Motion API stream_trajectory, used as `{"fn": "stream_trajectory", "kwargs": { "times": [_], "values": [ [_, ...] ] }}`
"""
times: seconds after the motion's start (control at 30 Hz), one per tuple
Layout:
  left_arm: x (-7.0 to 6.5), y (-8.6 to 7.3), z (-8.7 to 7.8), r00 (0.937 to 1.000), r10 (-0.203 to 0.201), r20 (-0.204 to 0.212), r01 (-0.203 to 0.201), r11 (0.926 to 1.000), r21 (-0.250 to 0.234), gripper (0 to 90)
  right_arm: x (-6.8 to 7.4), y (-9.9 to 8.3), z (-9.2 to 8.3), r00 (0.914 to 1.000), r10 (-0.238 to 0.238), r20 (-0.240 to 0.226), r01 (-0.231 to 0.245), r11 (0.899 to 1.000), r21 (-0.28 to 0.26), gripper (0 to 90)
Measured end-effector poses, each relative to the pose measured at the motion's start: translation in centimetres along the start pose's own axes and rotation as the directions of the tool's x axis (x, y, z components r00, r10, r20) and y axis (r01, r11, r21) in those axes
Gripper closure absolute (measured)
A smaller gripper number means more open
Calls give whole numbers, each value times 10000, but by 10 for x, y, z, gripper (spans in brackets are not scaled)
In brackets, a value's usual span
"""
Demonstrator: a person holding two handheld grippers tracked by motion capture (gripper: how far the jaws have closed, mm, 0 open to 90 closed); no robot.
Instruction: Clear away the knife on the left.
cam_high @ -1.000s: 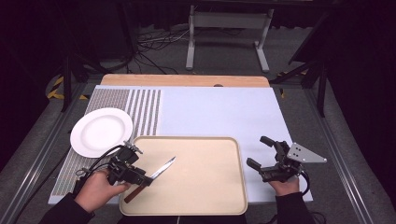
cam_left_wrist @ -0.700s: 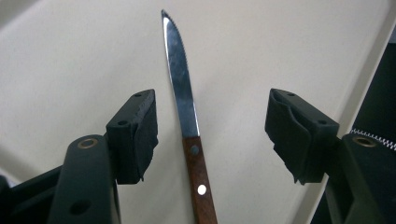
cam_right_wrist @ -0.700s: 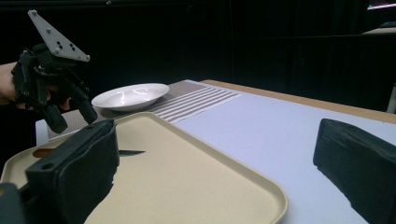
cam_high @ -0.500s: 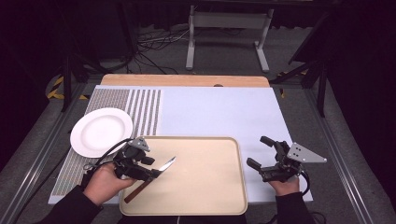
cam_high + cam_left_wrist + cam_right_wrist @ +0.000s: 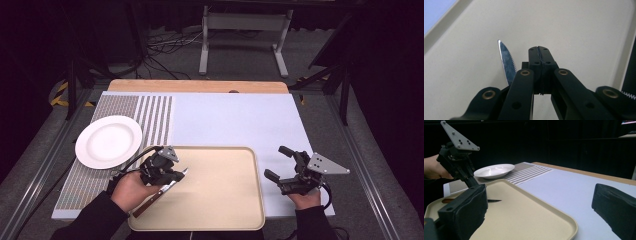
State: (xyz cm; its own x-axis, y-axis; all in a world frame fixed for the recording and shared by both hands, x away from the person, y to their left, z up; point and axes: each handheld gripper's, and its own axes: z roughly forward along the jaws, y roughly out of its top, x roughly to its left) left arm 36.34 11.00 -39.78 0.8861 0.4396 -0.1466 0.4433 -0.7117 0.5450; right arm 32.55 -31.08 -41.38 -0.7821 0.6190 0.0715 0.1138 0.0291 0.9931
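Observation:
A knife [image 5: 149, 201] with a brown handle and a serrated blade [image 5: 507, 62] lies aslant on the beige tray [image 5: 225, 200], its tip toward the tray's middle. My left gripper [image 5: 180, 175] hovers over the blade. Its jaws have just been closing and now meet pad to pad [image 5: 539, 48], with nothing seen between them; the blade lies just left of them. The right gripper view has that gripper [image 5: 470, 178] above the knife tip [image 5: 494, 200]. My right gripper [image 5: 277, 161] rests open beside the tray's right rim, its jaws wide apart [image 5: 540, 195] and empty.
A white plate [image 5: 108, 141] sits on the striped mat [image 5: 152, 117] at the left, also seen as the plate [image 5: 494, 170] behind the tray [image 5: 524, 220]. The pale blue table cover [image 5: 235, 120] stretches beyond the tray. A wooden strip [image 5: 200, 86] runs along the far edge.
My left gripper has shifted right, farther over the tray and the knife blade, and its jaws have closed together. The knife lies where it lay. The right gripper has stayed put.

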Motion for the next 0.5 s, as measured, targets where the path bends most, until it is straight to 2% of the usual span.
{"fn": "stream_trajectory", "kwargs": {
  "times": [0.23, 0.5],
  "values": [
    [4, 6, 19, 9999, 112, -61, -110, 9996, 275, 900, -1, 0, -2, 10000, -17, 36, 17, 10000, -30, 10],
    [7, 10, 32, 9997, 214, -115, -205, 9974, 696, 900, -1, 0, -2, 10000, -27, 16, 27, 10000, -13, 11]
  ]
}}
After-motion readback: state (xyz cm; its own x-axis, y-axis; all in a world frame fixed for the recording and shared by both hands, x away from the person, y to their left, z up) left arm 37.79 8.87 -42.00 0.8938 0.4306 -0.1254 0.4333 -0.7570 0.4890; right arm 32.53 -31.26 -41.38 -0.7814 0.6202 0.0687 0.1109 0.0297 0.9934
